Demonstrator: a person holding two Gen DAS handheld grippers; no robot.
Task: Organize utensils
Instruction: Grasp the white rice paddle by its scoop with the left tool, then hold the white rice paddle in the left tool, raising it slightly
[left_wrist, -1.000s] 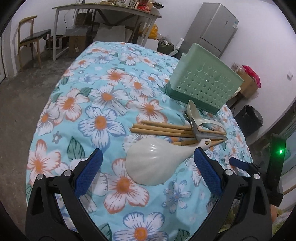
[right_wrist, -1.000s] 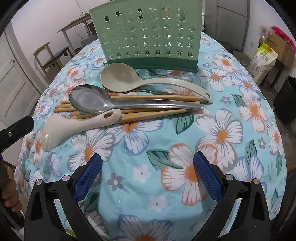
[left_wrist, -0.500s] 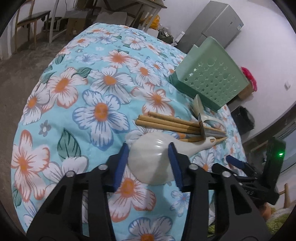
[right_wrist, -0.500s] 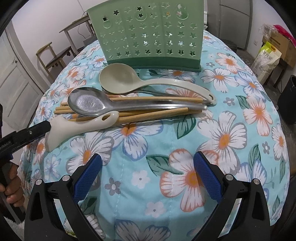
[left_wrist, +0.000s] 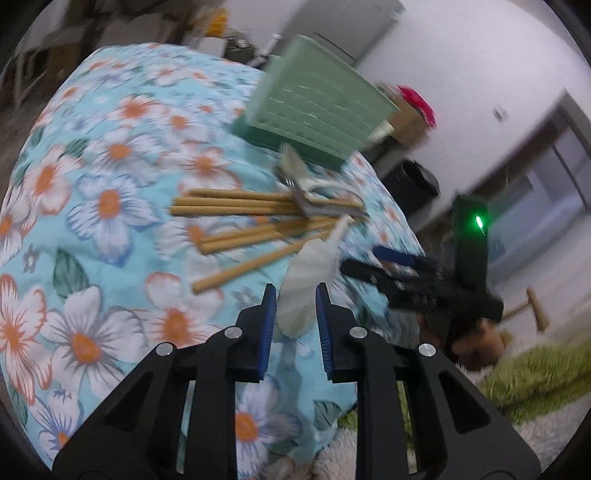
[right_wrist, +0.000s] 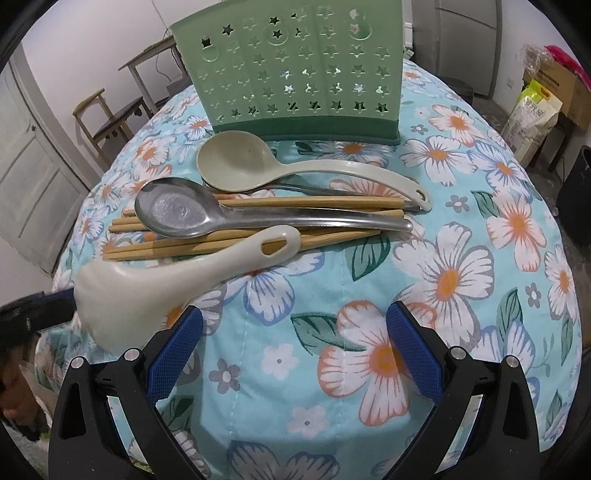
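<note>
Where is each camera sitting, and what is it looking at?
Left wrist: rides the left hand-held gripper, looking down across the floral cloth; its jaws are closing on the white spoon.
Right wrist: rides the right hand-held gripper, open, facing the green holder from the table edge.
Shared: white spoon, chopsticks, holder, and each other's gripper.

text: none legible | yellow-green bag (right_wrist: 532, 110): print too small | hand-held gripper (right_wrist: 22, 317): marking blurred

wooden chair (right_wrist: 107, 118) by white door (right_wrist: 33, 177); possibly fridge (right_wrist: 469, 40) behind.
</note>
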